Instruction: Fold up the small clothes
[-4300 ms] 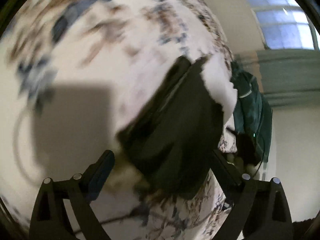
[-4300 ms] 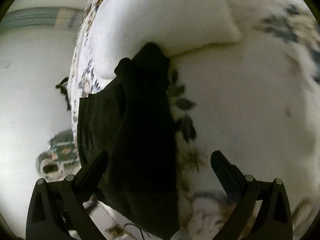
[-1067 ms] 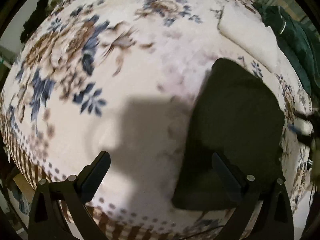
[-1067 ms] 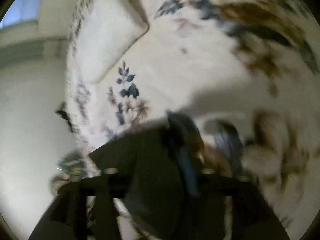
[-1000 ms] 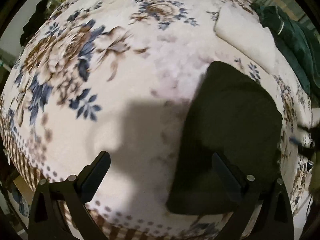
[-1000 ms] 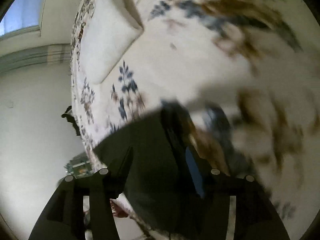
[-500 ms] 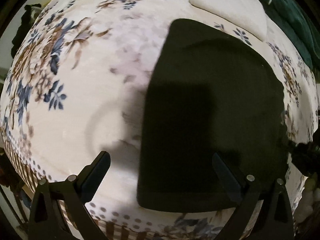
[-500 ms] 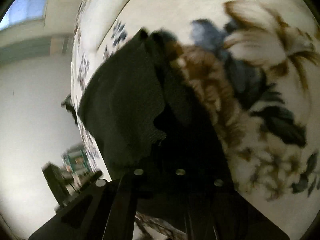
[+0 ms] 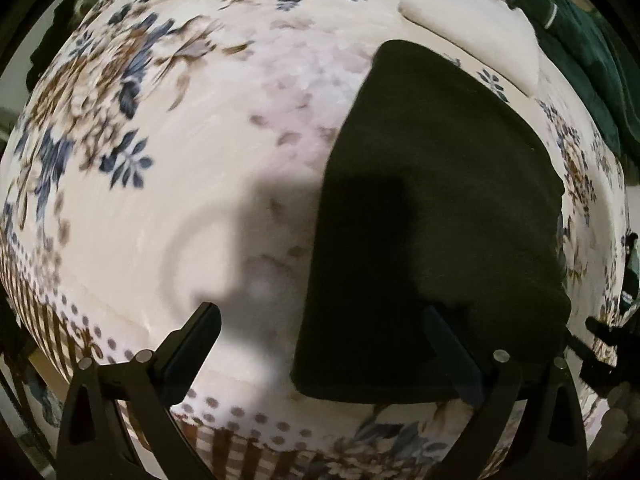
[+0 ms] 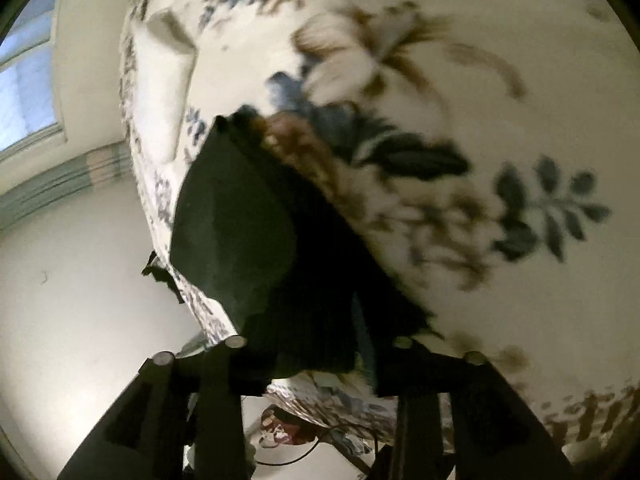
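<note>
At the bottom of the left wrist view the left gripper (image 9: 320, 340) hangs with its jaws spread wide and nothing between them. Its left finger is over the pale blanket (image 9: 168, 208); its right finger is over the lower part of the dark cloth (image 9: 432, 216). The gripper's shadow falls across both, in the middle of the frame.

The cloth is a dark, flat, folded piece with a rounded top edge. It lies on the blanket in the right half of that frame, its lower edge near the dotted and striped border at the bottom. The blanket is cream with blue and brown flowers, strongest in the upper left. Past the cloth, at the upper right, sits a white pillow (image 9: 476, 24), and beyond that a dark green garment (image 9: 576, 52) at the frame's right edge.

In the right wrist view the right gripper (image 10: 316, 344) is at the bottom centre, very close to the cloth (image 10: 240, 224). Its jaws are opening, with a ribbed edge of the cloth between them; whether the pads still press on it cannot be told, since the fingertips are lost in dark fabric. The cloth runs up and left from there, draped at the blanket's (image 10: 500, 80) edge. Farther off, the pillow (image 10: 160, 92) lies at the upper left, with a wall (image 10: 72, 300) and window (image 10: 24, 92) at the left edge.
</note>
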Demonstrator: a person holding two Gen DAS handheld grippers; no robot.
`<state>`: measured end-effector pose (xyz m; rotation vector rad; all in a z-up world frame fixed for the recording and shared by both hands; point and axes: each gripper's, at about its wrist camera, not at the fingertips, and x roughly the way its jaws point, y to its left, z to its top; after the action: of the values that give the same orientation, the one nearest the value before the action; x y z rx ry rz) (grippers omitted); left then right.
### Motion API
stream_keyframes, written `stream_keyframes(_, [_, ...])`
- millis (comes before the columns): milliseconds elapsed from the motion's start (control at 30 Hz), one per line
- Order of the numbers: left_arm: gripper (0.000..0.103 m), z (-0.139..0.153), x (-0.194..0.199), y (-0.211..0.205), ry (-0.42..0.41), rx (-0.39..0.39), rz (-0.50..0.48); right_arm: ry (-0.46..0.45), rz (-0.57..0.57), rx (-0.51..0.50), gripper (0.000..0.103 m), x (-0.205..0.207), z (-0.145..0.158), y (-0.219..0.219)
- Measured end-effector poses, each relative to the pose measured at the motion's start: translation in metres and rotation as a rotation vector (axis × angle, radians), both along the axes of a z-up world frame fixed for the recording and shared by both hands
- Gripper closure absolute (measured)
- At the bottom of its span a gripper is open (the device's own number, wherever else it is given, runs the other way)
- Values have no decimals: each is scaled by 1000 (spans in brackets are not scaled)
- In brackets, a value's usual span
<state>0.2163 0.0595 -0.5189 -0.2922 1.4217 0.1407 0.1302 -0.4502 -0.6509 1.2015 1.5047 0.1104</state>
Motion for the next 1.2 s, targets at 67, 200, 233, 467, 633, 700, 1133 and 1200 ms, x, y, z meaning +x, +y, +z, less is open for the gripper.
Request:
stream_keyframes(67, [0, -2, -6, 4, 4, -4, 13, 25, 10, 19, 66, -3, -7, 4])
stream_keyframes(200, [0, -5, -14, 8, 15, -10, 27, 18, 64, -16, 89, 6, -13, 24])
stream_keyframes(233, [0, -5, -16, 8, 16, -9, 30, 0, 67, -71, 100, 8, -6, 26])
stream_keyframes(467, [0, 4, -29, 22, -5, -8, 42, -95, 92, -226, 101, -11, 57, 28])
stream_keyframes(633, [0, 10, -23, 39, -41, -34, 89, 22, 167, -307, 101, -38, 35, 25])
stream_keyframes(700, [0, 12, -12, 45, -64, -46, 102, 92, 194, -232, 100, -35, 8, 26])
stream_keyframes(1133, [31, -15, 120, 36, -187, -248, -25, -114, 133, -96, 30, 117, -13, 8])
stream_keyframes(1200, [77, -28, 125, 30, -160, -331, -40, -107, 171, -37, 30, 144, -37, 28])
